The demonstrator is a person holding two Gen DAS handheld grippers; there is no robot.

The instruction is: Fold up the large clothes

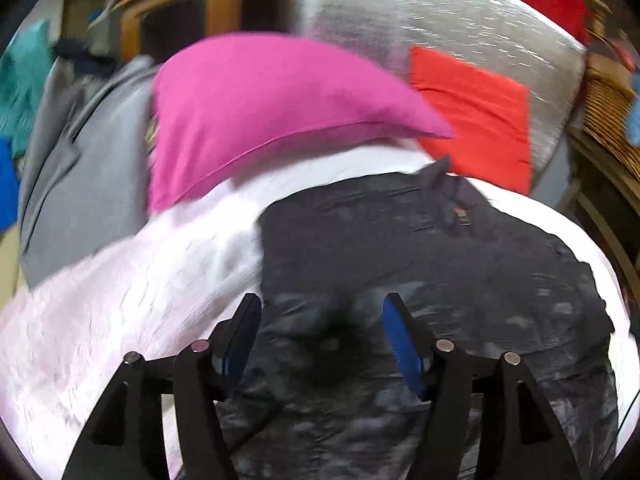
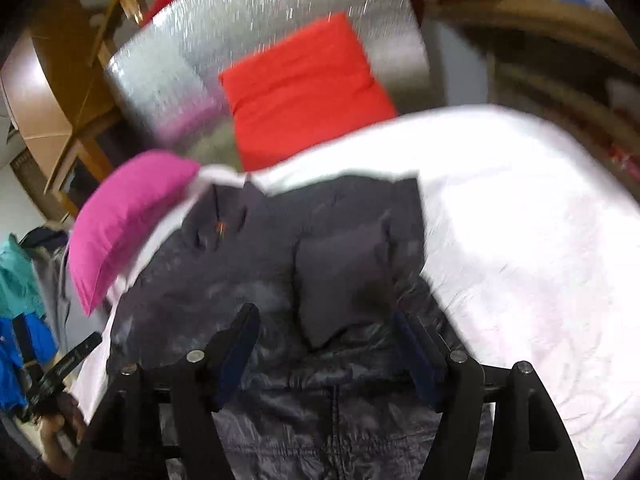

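Observation:
A dark grey jacket [image 1: 420, 280] lies spread on a white bed sheet [image 1: 120, 300]. Its collar with a small orange tag [image 1: 460, 214] points to the far side. In the right wrist view the jacket [image 2: 280, 260] has one sleeve folded over its body [image 2: 344, 280]. My left gripper [image 1: 322, 312] is open and empty, just above the jacket's near part. My right gripper [image 2: 326, 320] is open and empty, above the folded sleeve. Both views are blurred by motion.
A pink pillow [image 1: 260, 112] and a red cushion [image 1: 476, 120] lie at the head of the bed against a silver quilted headboard [image 1: 440, 12]. Grey clothing [image 1: 88, 184] lies left of the bed. A wicker basket [image 1: 612, 120] stands at right. The left gripper shows at the lower left in the right wrist view [image 2: 60, 372].

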